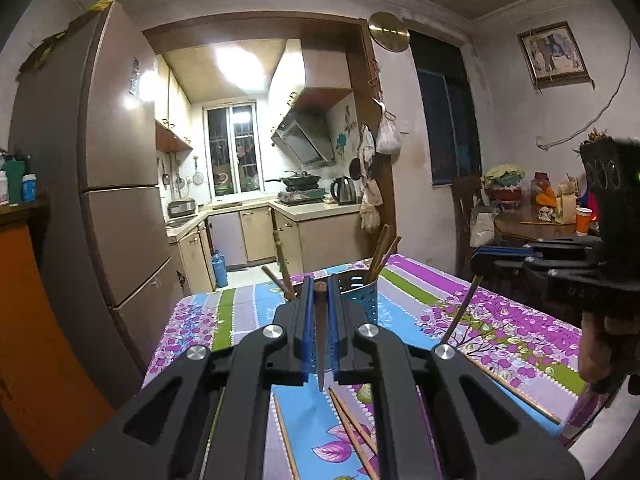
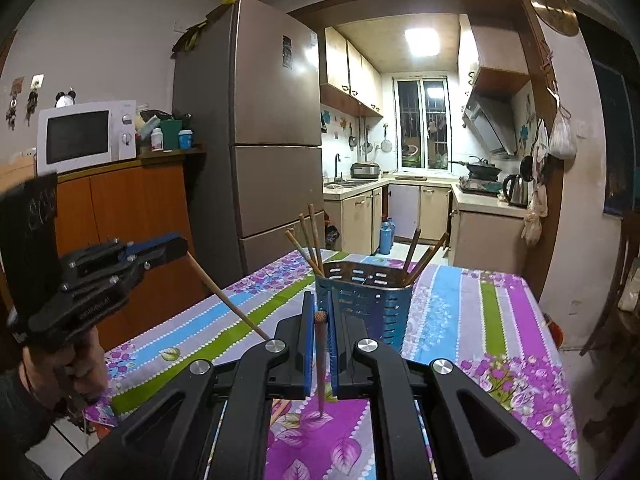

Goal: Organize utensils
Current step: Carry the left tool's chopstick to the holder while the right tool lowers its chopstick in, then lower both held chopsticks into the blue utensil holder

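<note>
left hand-held gripper (image 1: pixel 319 300) clamped on chopstick (image 1: pixel 320 344); right hand-held gripper (image 2: pixel 320 312) likewise on chopstick (image 2: pixel 321 364). risk: thin sticks pivot, miss perforated holder (image 2: pixel 362 300) at 12 o'clock, tip it.

The utensil holder (image 2: pixel 362 300) stands on the tabletop (image 2: pixel 500 312) near its far edge, with chopsticks (image 2: pixel 314 240) upright in it. Loose chopsticks (image 1: pixel 352 428) lie near the near edge. Each claw, left claw (image 1: pixel 320 292) and right claw (image 2: pixel 320 312), pinches one chopstick above the tabletop.
</note>
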Motion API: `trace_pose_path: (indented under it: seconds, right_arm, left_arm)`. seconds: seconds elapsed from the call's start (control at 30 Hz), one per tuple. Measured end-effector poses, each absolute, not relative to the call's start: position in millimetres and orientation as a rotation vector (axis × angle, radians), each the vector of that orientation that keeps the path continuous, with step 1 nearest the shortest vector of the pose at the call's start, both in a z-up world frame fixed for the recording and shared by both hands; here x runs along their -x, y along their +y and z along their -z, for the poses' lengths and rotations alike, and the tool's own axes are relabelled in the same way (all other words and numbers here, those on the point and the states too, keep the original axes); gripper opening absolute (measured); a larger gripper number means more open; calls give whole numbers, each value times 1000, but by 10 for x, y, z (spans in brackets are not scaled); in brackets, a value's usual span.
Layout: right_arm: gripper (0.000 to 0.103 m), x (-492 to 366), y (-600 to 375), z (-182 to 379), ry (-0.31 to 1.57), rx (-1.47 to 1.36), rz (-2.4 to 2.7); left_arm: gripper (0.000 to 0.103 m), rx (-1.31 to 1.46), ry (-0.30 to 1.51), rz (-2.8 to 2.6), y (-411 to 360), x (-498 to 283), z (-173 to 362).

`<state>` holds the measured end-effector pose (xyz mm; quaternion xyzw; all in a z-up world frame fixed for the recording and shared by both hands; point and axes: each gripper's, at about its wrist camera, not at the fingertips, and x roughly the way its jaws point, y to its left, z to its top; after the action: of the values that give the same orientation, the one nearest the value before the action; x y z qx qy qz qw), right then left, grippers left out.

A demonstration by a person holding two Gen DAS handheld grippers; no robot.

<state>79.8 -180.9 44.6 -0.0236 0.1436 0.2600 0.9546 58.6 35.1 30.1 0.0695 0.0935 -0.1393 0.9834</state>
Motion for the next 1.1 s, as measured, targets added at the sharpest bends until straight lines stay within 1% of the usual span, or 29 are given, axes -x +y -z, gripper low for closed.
trace_pose_path:
  seconds: [0.2,0.27,0.53,0.73,1.1]
  right_arm:
    - [8,-850,-1826,-545,271,61,-513]
    - [8,-871,-1841,-562,265,62,-508]
    - [8,-978,-1923,-636,231,48,-487]
    - [8,-1041,-1994,-868,187,43,-472]
    - [8,-1185,-1986,-1650,82,70,-462]
  left_arm:
    - [5,-138,239,296,315,-688,-525]
    - [5,-135,283,310,302,-749,-568]
    - [6,-131,376,293,298,-924,-566]
    - [6,-120,369,281,290,-974,-731]
    - [6,-85,291,283,239,-1207,-1319]
